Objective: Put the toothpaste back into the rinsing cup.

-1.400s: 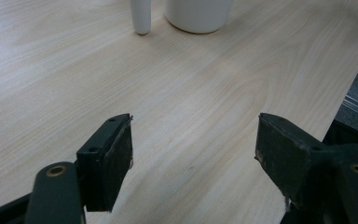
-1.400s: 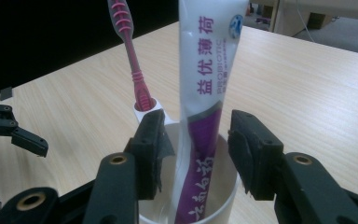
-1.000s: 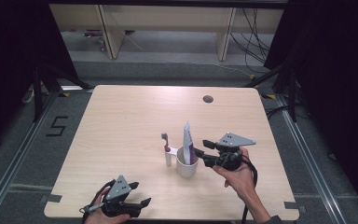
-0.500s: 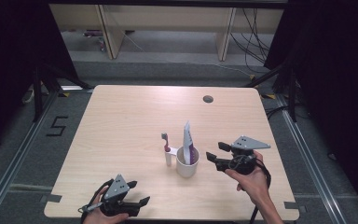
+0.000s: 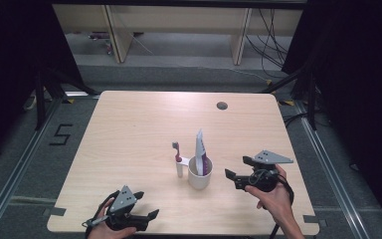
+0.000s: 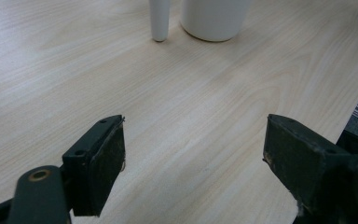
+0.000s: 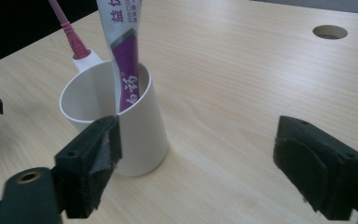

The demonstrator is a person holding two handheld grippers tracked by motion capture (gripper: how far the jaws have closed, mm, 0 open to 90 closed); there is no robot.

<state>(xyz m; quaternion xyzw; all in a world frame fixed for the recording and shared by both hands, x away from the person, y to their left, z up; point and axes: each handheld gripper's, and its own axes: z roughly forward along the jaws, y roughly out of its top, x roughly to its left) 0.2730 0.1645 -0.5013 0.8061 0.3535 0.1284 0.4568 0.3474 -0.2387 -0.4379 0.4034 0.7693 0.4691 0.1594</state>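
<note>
Now your left hand-held gripper rests spread and empty at the worktop's near edge. Farther in, your right hand-held gripper has just been opening, nothing between its jaws, beside the white cup holding the toothpaste tube.

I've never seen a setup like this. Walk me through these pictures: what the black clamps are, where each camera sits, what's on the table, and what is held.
A person sits at a wooden table with a hand-held two-jaw clamp in each hand. The high view looks down from above: left gripper near the front edge, right gripper beside a white cup. The other two pictures come from cameras riding on each gripper, looking along its black jaws. The cup holds a toothpaste tube; a pink toothbrush stands in its side holder. Both grippers are open, holding nothing; both sets of jaws have just been opening.
</note>
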